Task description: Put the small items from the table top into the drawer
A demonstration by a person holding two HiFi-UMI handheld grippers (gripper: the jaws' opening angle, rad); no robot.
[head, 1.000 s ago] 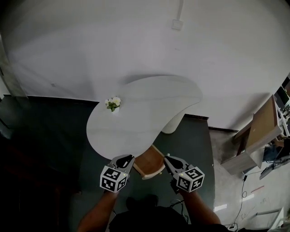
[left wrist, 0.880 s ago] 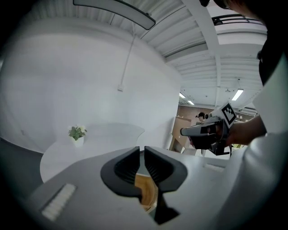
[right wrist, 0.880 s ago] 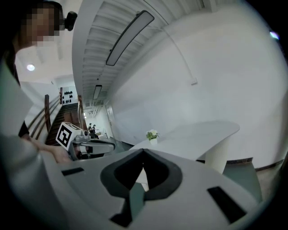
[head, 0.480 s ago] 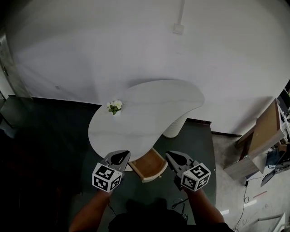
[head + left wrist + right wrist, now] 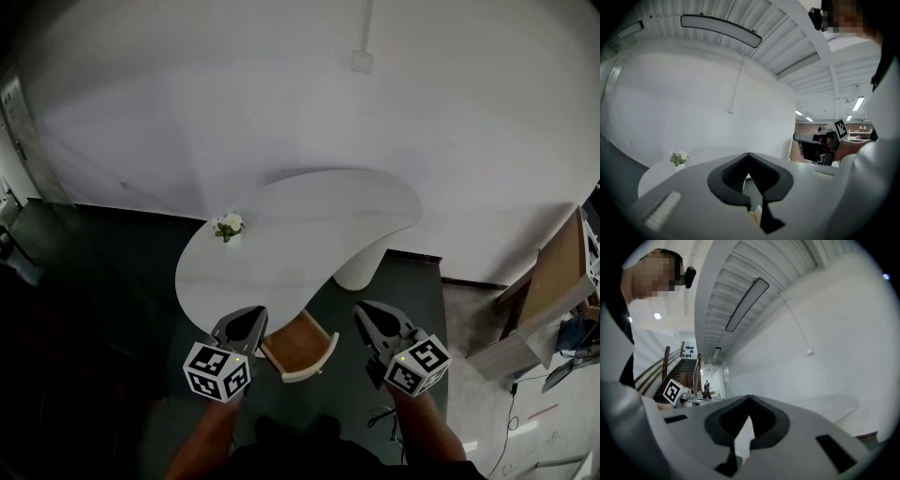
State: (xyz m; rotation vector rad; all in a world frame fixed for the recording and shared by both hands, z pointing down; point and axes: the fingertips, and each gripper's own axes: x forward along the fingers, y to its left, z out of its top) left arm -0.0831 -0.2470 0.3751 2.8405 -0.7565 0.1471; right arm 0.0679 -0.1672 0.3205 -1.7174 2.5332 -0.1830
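A white kidney-shaped table [image 5: 319,211] carries only a small vase of white flowers [image 5: 228,227] near its left end. Under its front edge a wooden drawer [image 5: 302,345] stands pulled open; I cannot make out anything inside it. My left gripper [image 5: 249,313] hovers just left of the drawer, its jaws shut with nothing between them. My right gripper [image 5: 362,308] hovers just right of it, also shut and empty. In the left gripper view the shut jaws [image 5: 748,154] point level over the table toward the vase [image 5: 678,158]. The right gripper view shows closed jaws [image 5: 750,398] facing the wall.
The table's white pedestal [image 5: 360,263] stands behind the drawer on dark floor. A wooden desk [image 5: 544,272] and cables [image 5: 511,394] are at the right. A white wall with a socket [image 5: 361,61] runs behind the table.
Both grippers have risen toward the head camera and drawn slightly apart, away from the drawer. The left jaws have closed. The drawer stays open.
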